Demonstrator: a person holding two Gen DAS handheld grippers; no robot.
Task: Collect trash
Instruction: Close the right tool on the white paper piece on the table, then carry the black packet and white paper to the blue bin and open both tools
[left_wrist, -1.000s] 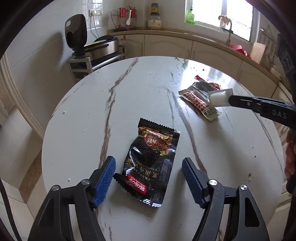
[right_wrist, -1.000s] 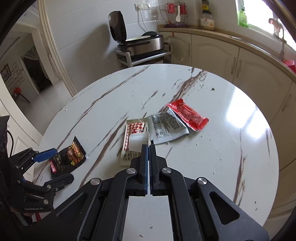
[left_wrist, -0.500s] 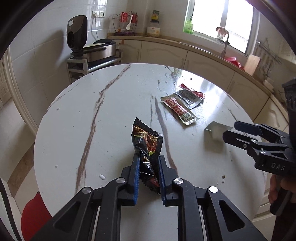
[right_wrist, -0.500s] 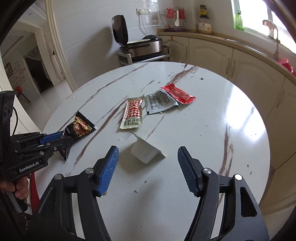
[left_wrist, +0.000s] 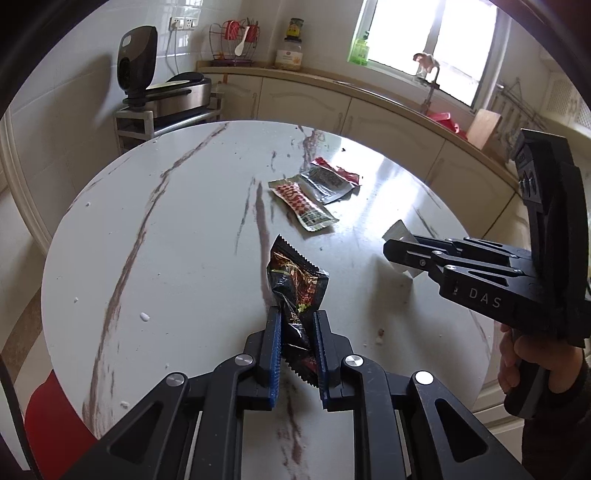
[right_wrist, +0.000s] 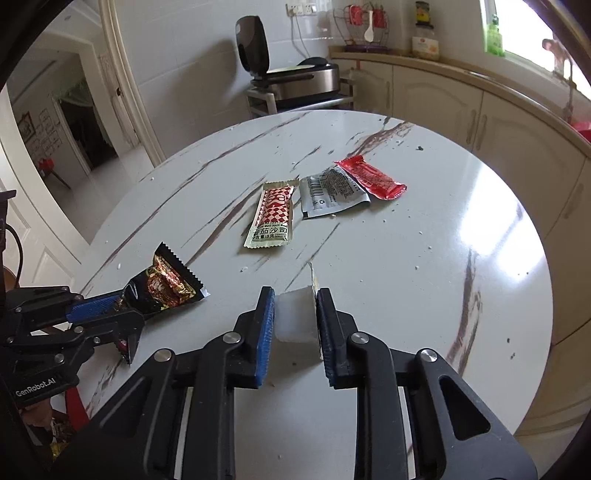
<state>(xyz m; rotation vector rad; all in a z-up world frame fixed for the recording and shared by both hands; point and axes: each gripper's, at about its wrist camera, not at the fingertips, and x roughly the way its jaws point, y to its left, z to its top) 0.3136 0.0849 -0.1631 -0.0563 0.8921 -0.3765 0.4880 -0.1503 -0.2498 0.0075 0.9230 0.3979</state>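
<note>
Two pinches we trust little: left hand-held gripper (left_wrist: 297, 349) squeezes the crumpled black wrapper (left_wrist: 295, 291), right hand-held gripper (right_wrist: 294, 325), jaws just closing, squeezes the white cup (right_wrist: 295, 317); either may slip.

bench (right_wrist: 424, 280): polished white stone look with brown-red veins, glossy, mirrors the window light
black wrapper (left_wrist: 297, 291): crinkled shiny foil film, zigzag-cut edge
white cup (right_wrist: 295, 317): translucent matt plastic
sauce sachets (right_wrist: 273, 218): smooth printed film, slight sheen
fingers (right_wrist: 264, 328): blue ribbed rubbery pads on matt black plastic arms, bright metal pivot pins
cabinets (right_wrist: 436, 96): cream, satin finish
</note>
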